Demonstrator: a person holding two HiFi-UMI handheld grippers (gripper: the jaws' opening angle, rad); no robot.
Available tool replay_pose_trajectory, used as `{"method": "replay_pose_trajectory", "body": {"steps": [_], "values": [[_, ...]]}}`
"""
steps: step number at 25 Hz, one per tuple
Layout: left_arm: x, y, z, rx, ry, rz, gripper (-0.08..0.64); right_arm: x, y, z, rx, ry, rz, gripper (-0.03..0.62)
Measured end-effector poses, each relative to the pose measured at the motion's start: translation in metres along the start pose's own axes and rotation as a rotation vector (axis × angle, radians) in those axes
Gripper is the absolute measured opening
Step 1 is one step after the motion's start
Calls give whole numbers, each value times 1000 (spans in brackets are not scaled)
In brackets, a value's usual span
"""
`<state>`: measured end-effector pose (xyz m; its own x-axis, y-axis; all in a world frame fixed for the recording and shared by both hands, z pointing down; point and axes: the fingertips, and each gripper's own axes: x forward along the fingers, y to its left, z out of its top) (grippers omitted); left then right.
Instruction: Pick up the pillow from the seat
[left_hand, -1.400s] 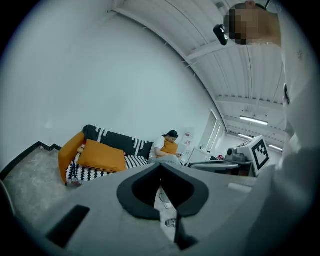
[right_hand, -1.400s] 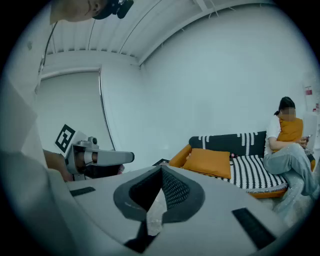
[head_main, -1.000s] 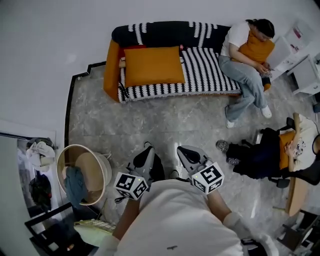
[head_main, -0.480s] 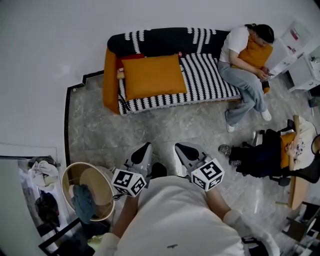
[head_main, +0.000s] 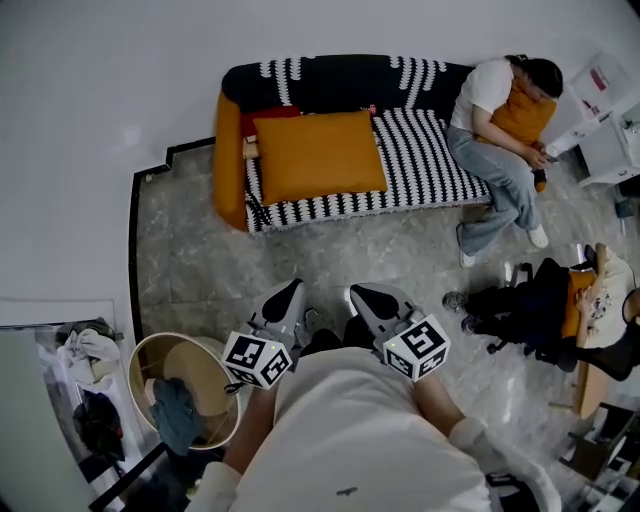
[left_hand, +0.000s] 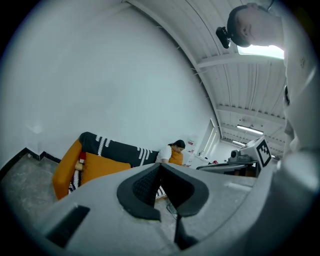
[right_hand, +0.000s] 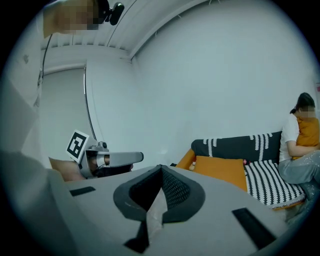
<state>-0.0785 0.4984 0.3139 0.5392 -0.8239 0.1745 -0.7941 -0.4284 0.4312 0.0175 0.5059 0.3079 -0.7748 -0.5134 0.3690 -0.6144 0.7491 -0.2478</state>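
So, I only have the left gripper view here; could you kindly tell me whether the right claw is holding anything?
Observer: No, the right claw is shut with nothing in it.
Operator: Thanks. Is anything standing on the floor off to my left?
Observer: Yes, a round basket holding a blue cloth stands left of the left claw.
Operator: And on the right side?
Observer: A second seated person sits on a chair, to the right of the bare floor in front of the sofa.
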Motion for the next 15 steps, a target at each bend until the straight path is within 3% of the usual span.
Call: {"method": "replay_pose_trajectory", "body": {"steps": [15], "values": [[37, 48, 22, -43, 5, 60, 12, 48, -45, 24, 28, 32, 34, 6]]}}
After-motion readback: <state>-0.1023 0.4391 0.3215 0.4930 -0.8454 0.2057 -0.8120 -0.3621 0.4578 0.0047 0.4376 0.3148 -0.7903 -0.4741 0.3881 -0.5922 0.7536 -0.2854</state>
